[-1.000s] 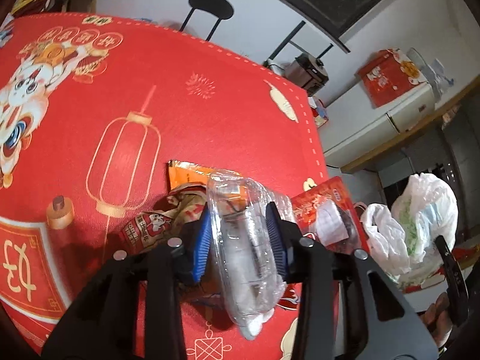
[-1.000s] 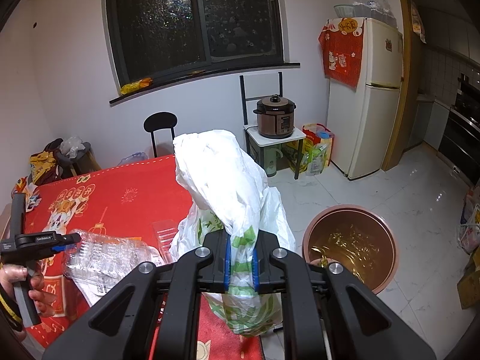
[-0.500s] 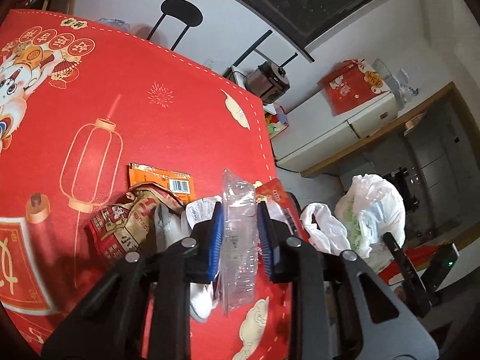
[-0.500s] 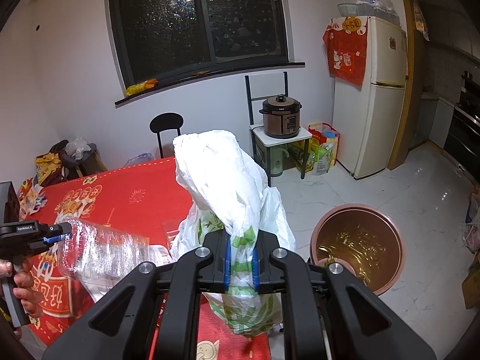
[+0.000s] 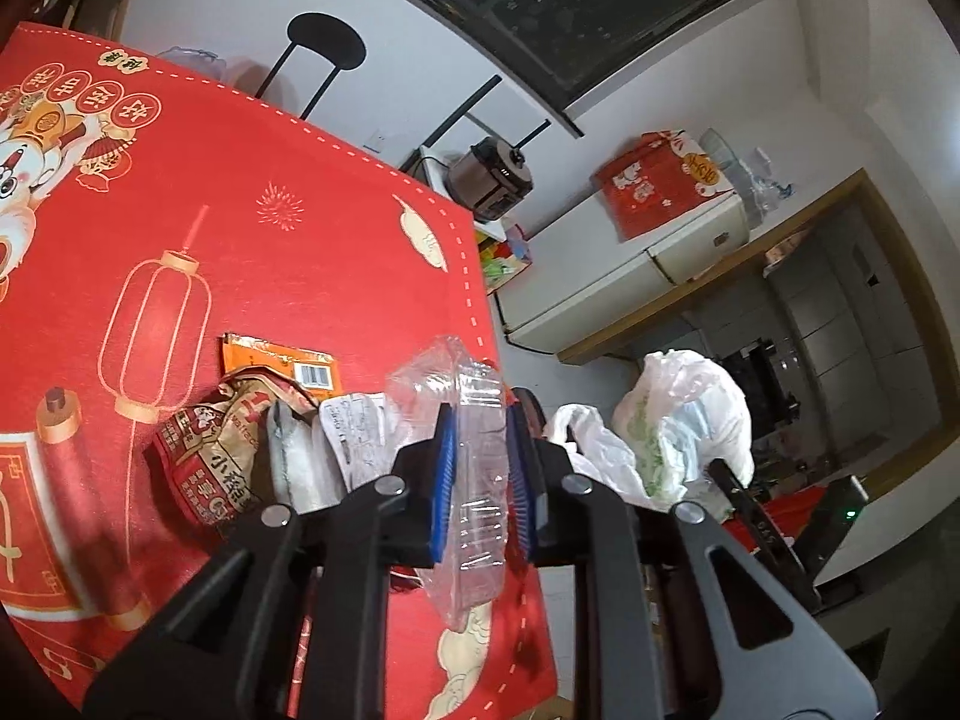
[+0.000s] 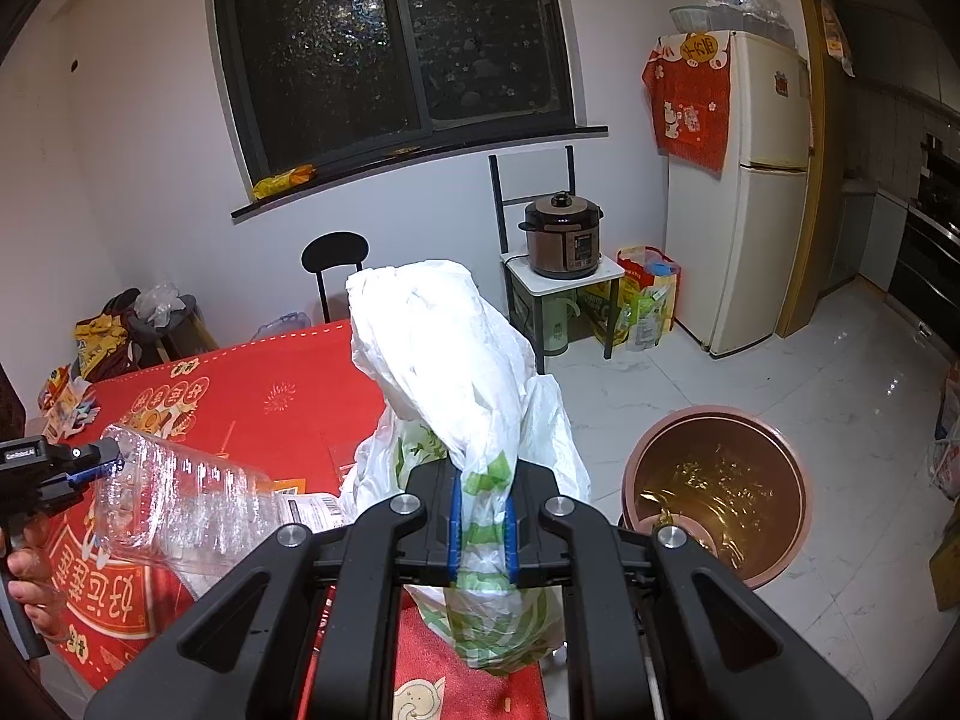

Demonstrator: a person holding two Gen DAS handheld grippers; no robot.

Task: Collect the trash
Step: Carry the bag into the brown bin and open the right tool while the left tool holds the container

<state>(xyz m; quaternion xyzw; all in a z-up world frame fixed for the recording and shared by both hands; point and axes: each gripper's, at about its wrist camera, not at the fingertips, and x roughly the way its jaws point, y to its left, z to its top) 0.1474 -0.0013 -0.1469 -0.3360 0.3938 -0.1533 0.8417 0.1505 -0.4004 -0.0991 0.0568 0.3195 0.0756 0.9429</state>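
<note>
Lifting higher since before: clear plastic bottle

The left wrist view rides just behind the left tongs and looks down and across the red counter toward the window wall, tilted so the room leans. The clear bottle sits very close to the lens. The right wrist view sits behind the right tongs, held level, facing the window and fridge, with the white bag close up. Both views share the counter, bottle, bag, cooker and stool; the dark post right of the left view's bag is probably the right tongs.
</note>
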